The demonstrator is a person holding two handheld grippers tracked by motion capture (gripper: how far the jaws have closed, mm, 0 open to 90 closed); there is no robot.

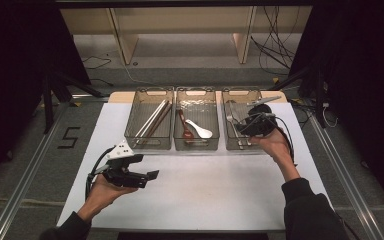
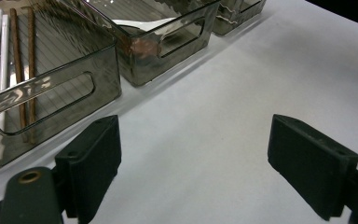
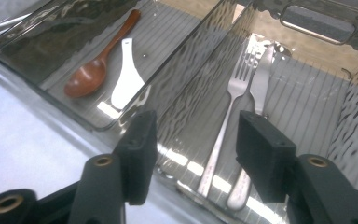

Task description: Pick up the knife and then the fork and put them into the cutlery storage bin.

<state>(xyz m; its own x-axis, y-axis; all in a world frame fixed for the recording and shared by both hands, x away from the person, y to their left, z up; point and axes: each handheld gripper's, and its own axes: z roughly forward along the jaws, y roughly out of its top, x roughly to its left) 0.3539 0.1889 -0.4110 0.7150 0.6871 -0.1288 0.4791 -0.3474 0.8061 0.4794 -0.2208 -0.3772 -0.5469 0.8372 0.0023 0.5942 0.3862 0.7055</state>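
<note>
Nearest the person, the left gripper [image 1: 152, 175] hangs low over the bare white table top [image 1: 205, 195], well short of the bins. In the left gripper view its jaws stand wide apart with nothing between them, and the near wall of the left bin [image 2: 51, 93] with its chopsticks [image 2: 21, 70] lies just ahead.

Farther out, the right gripper [image 3: 193, 154] is poised over the near end of the right bin [image 1: 228, 145]. Its jaws stand partly open, empty, on either side of the fork [image 3: 228, 107] handle below, not yet touching it. A second piece of steel flatware [image 3: 261, 88], whose kind I cannot tell, lies against the fork on its right. I judge that the step in hand is the reach for the fork: the gripper is lined up but has not gone down.

The next move calls for lowering the jaws straight into the bin, clear of the wavy dividing wall, and closing on the fork's handle alone, since its neighbour lies touching and could be pinched with it.

Beyond, the middle bin [image 1: 196, 145] holds a brown wooden spoon [image 3: 98, 65] and a white rice paddle [image 3: 127, 79], side by side.

The only writing to be read is a large "5" [image 1: 69, 137] marked on the floor, left of the table. No brand shows on bins or utensils.
</note>
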